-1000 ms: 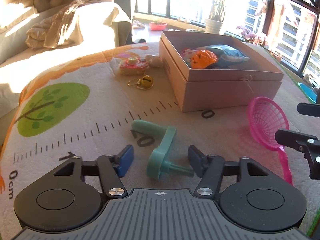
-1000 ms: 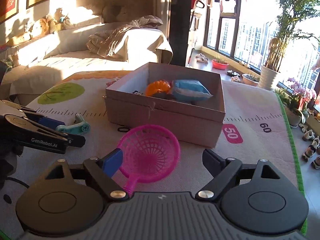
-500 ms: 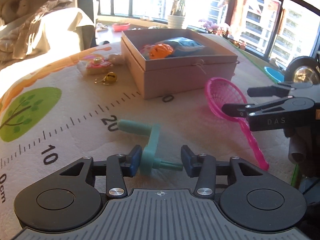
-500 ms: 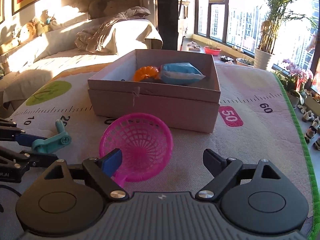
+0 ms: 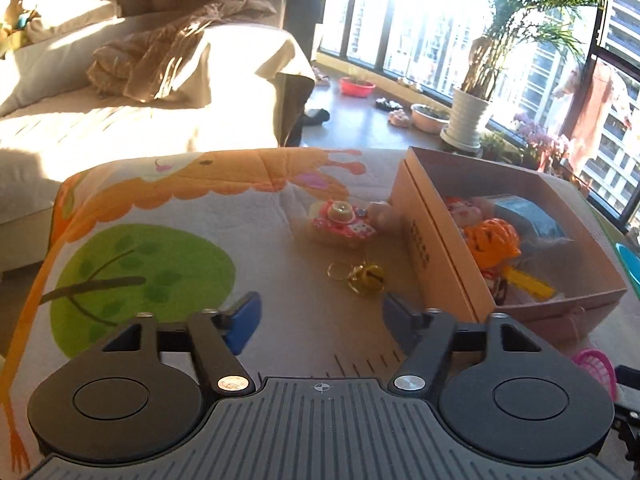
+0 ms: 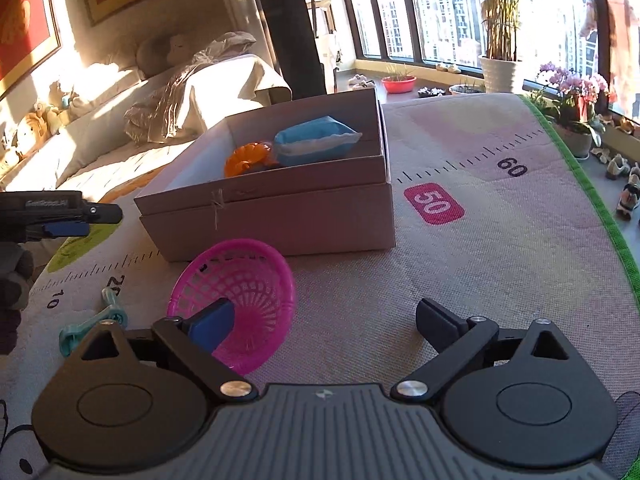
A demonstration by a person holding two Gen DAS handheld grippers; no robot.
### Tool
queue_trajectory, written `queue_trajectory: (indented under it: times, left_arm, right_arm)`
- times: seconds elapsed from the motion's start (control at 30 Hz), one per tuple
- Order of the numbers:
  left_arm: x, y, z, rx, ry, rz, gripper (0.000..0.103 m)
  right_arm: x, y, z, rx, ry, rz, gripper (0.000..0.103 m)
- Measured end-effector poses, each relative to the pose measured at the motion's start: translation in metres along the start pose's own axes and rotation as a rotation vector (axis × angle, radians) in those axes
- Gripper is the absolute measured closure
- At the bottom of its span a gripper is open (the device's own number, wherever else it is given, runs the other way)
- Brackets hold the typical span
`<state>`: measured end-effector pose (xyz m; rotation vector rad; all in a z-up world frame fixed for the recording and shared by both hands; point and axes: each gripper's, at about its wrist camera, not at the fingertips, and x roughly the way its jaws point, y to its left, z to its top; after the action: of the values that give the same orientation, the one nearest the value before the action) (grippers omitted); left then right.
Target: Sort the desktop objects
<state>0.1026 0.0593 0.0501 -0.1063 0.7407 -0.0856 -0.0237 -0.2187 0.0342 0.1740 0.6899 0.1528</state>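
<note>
Mat [image 5: 280, 248]: left tool [image 5: 320, 314] off crank [image 6: 94, 320]

The open cardboard box [image 6: 280, 216] holds an orange toy [image 6: 246, 158] and a blue pouch [image 6: 316, 140]. A pink net scoop [image 6: 240, 300] lies tilted just before the box; a teal crank [image 6: 94, 322] lies left of the scoop. A gold bell [image 5: 366, 278] and a pink toy camera [image 5: 340, 226] lie beside the box's left wall.

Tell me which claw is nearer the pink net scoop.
Right. The right claw hangs open just above the pink net scoop; the left claw is off to its side, higher, empty.
</note>
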Motion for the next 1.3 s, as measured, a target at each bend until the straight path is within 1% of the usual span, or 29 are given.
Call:
queue_trajectory:
  times: [0.03, 0.17, 0.27, 0.33, 0.4, 0.47, 0.53, 0.6, 0.67, 0.7, 0.8, 0.93, 1.03, 1.2, 1.3]
  left_arm:
    - [0.008, 0.002, 0.006, -0.013, 0.010, -0.001, 0.047]
    - [0.036, 0.017, 0.031, -0.098, 0.021, -0.022, 0.049]
    - [0.058, 0.021, 0.049, -0.141, 0.035, -0.064, 0.048]
    - [0.072, 0.015, 0.058, -0.149, 0.039, -0.060, 0.042]
    - [0.085, 0.004, 0.067, -0.115, 0.026, -0.037, 0.041]
    - [0.098, -0.009, 0.073, -0.055, 0.001, 0.050, 0.039]
    - [0.110, -0.020, 0.075, -0.008, 0.010, 0.105, 0.039]
    - [0.122, -0.026, 0.073, 0.009, 0.050, 0.110, 0.040]
    - [0.127, -0.031, 0.069, 0.033, 0.057, 0.122, 0.040]
    - [0.126, -0.033, 0.067, 0.053, 0.052, 0.133, 0.040]
    - [0.119, -0.037, 0.063, 0.084, 0.052, 0.117, 0.050]
    - [0.102, -0.035, 0.048, 0.129, 0.056, 0.099, 0.051]
    - [0.084, -0.029, 0.032, 0.137, 0.057, 0.082, 0.051]
    - [0.043, -0.020, 0.000, 0.155, 0.075, 0.052, 0.052]
    - [0.016, -0.020, -0.022, 0.162, 0.087, 0.013, 0.053]
  right_arm:
    - [0.001, 0.000, 0.000, -0.002, 0.001, -0.001, 0.004]
    - [0.002, 0.004, 0.000, -0.014, 0.008, -0.009, 0.002]
    - [0.002, 0.004, 0.000, -0.011, 0.007, -0.010, 0.001]
    - [0.002, 0.002, -0.001, 0.004, 0.005, -0.006, 0.000]
    - [0.002, 0.000, -0.001, 0.009, 0.003, -0.003, 0.000]
    - [0.002, 0.000, -0.001, 0.008, 0.004, -0.003, 0.000]
    - [0.002, 0.000, -0.001, 0.011, 0.004, -0.001, 0.000]
    - [0.003, 0.000, -0.001, 0.010, 0.004, -0.001, 0.000]
    - [0.003, 0.001, -0.001, 0.007, 0.006, -0.004, 0.000]
    - [0.003, 0.001, -0.001, 0.003, 0.007, -0.007, 0.000]
    - [0.004, 0.003, -0.001, -0.003, 0.009, -0.013, 0.000]
    - [0.005, 0.004, -0.001, -0.005, 0.010, -0.015, 0.000]
    - [0.005, 0.002, -0.001, -0.002, 0.008, -0.013, 0.000]
    - [0.004, 0.002, -0.001, 0.000, 0.006, -0.011, 0.000]
    - [0.004, 0.002, -0.001, 0.000, 0.006, -0.011, 0.000]
